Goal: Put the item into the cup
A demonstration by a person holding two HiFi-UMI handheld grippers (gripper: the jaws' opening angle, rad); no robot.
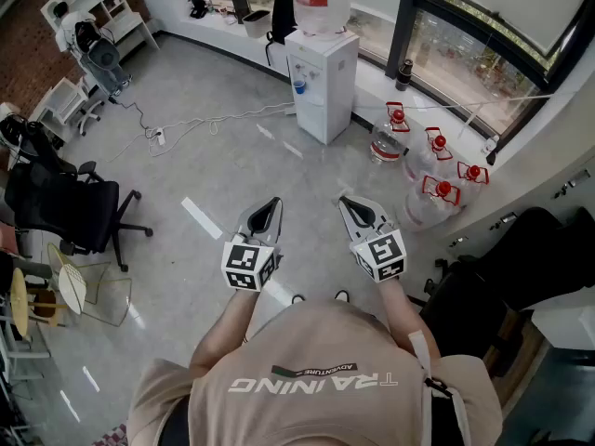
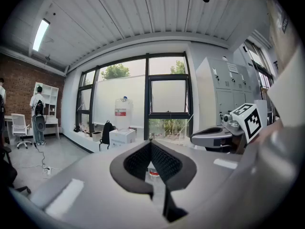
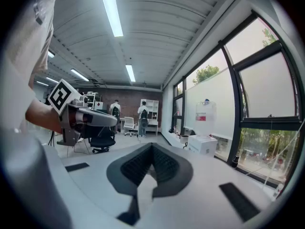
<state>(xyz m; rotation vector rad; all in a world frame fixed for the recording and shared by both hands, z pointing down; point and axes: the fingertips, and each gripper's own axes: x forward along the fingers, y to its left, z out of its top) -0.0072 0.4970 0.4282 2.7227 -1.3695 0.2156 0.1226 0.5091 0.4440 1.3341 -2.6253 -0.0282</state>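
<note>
No cup and no item show in any view. In the head view I hold both grippers out over the grey floor at waist height. My left gripper (image 1: pixel 274 203) has its jaws closed tip to tip with nothing between them, as its own view (image 2: pixel 151 145) also shows. My right gripper (image 1: pixel 346 201) is likewise shut and empty, its tips meeting in its own view (image 3: pixel 152 147). The two grippers hang side by side, a small gap apart, and each one shows in the other's view: the right gripper (image 2: pixel 210 137) and the left gripper (image 3: pixel 90 119).
A white water dispenser (image 1: pixel 322 74) stands ahead by the window wall, with several water jugs (image 1: pixel 435 177) on the floor to its right. A black office chair (image 1: pixel 67 212) is at left, and a cable (image 1: pixel 214 119) crosses the floor. Dark seating (image 1: pixel 521 268) sits at right.
</note>
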